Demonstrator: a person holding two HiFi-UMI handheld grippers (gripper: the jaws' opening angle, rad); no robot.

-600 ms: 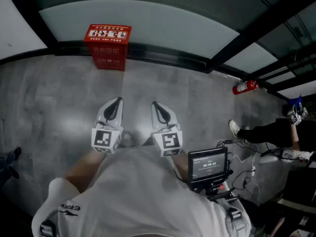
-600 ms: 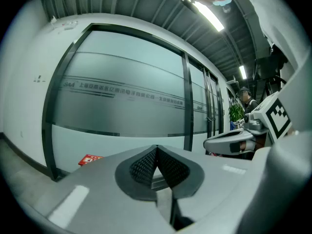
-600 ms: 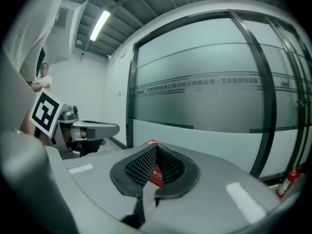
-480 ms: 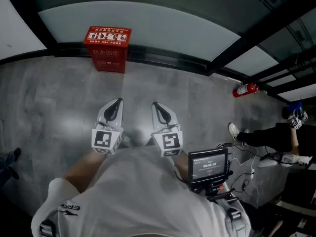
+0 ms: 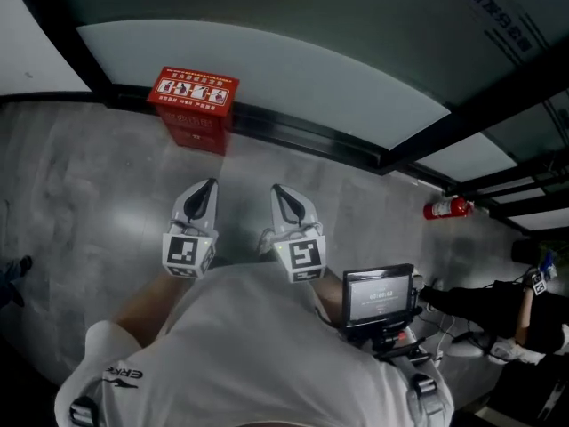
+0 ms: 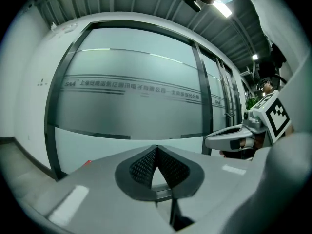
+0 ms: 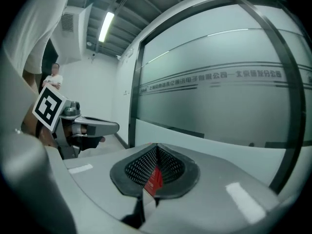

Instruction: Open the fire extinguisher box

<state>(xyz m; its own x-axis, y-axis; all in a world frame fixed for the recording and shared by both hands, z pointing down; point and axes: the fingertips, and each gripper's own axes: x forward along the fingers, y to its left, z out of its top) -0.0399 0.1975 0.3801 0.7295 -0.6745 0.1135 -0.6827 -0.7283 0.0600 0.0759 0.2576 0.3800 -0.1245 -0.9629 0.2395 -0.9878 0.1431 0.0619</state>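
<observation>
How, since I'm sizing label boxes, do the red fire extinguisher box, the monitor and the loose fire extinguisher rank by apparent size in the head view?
1. fire extinguisher box: largest.
2. monitor: somewhat smaller, though nearer the camera, so true sizes stay unsure.
3. fire extinguisher: clearly smallest.

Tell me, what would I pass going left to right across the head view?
Red fire extinguisher box with a white printed top → grey right gripper → small black monitor screen → red fire extinguisher by the wall.
</observation>
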